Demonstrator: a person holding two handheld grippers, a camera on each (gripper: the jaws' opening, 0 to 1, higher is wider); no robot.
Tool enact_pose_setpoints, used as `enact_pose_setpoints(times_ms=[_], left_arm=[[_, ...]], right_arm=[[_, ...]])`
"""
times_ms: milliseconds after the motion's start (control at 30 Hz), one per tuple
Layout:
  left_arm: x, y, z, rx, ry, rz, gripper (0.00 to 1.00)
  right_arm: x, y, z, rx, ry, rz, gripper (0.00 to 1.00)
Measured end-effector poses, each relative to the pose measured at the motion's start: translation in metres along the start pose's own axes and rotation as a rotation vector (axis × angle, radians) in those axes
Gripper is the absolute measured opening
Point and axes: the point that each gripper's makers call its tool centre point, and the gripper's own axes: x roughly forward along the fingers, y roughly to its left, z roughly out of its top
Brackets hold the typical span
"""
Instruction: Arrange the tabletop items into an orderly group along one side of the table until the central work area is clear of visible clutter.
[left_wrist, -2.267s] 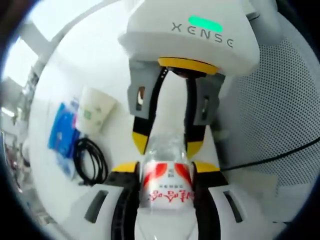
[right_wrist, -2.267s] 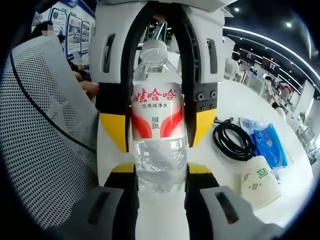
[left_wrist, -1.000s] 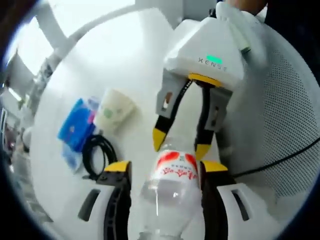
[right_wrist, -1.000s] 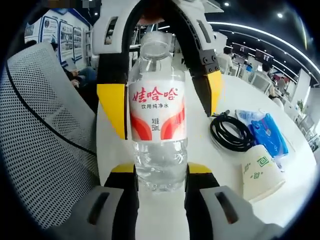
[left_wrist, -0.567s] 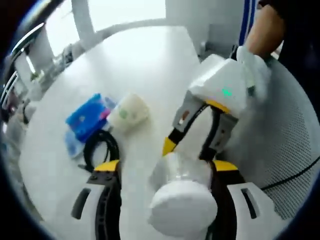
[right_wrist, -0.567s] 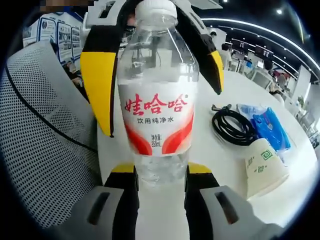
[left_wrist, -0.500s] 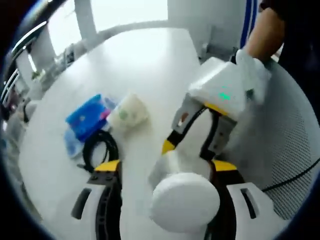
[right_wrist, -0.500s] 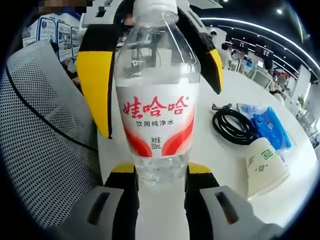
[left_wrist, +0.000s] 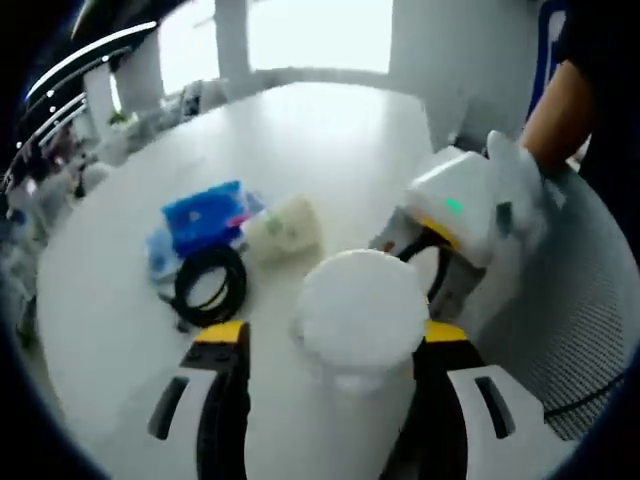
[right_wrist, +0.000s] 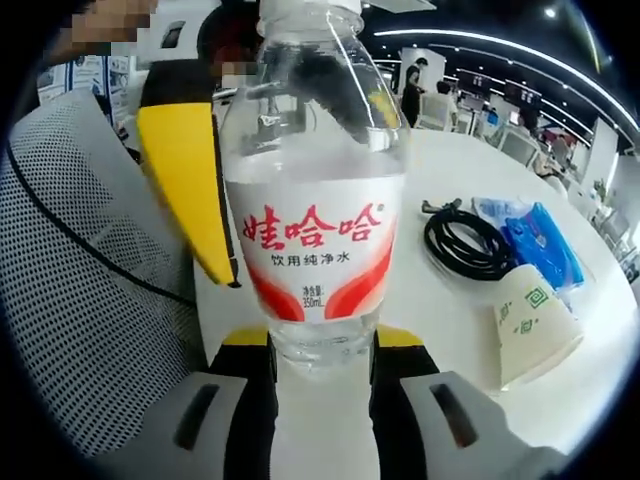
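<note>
My right tongs (right_wrist: 322, 345) clamped on the water bottle's (right_wrist: 313, 215) base, my left tongs (left_wrist: 330, 345) gripping its cap end, coiled cable (right_wrist: 468, 245), paper cup (right_wrist: 530, 325) and blue packet (right_wrist: 545, 245) beside the bottle on the counter (right_wrist: 450, 320)

In the right gripper view, the bottle (right_wrist: 315, 230) stands near, upright between the jaws. Right of it on the table (right_wrist: 440, 310), the coiled cable (right_wrist: 468, 243) lies far, the packet (right_wrist: 543, 245) beside it, the paper cup (right_wrist: 532, 325) nearer.

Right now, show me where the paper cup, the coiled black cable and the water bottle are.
paper cup (right_wrist: 533, 325), right gripper view, on its side wall.
coiled black cable (right_wrist: 444, 249), right gripper view, on the left of the loop.
water bottle (right_wrist: 312, 238), right gripper view, on its red and white label.
</note>
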Motion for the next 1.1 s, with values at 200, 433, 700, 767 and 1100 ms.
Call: enact_pose_setpoints(times_ms=[200, 433, 700, 767, 1100], left_arm=[[-0.001, 0.001, -0.001, -0.08, -0.076, 0.116, 0.62], [0.005, -0.011, -0.001, -0.103, -0.115, 0.169, 0.61], [0.006, -0.014, -0.001, -0.091, -0.111, 0.167, 0.58], [0.006, -0.015, -0.002, -0.096, -0.11, 0.16, 0.58], [0.007, -0.017, -0.003, -0.104, -0.11, 0.158, 0.56]], right_arm=[[0.0, 0.0, -0.002, 0.017, 0.005, -0.002, 0.33], [0.0, 0.004, -0.007, 0.033, 0.02, 0.001, 0.33], [0.001, 0.008, -0.008, 0.034, 0.011, 0.006, 0.34], [0.001, 0.01, -0.008, 0.036, 0.011, 0.007, 0.34], [-0.001, 0.011, -0.01, 0.092, 0.037, 0.017, 0.36]])
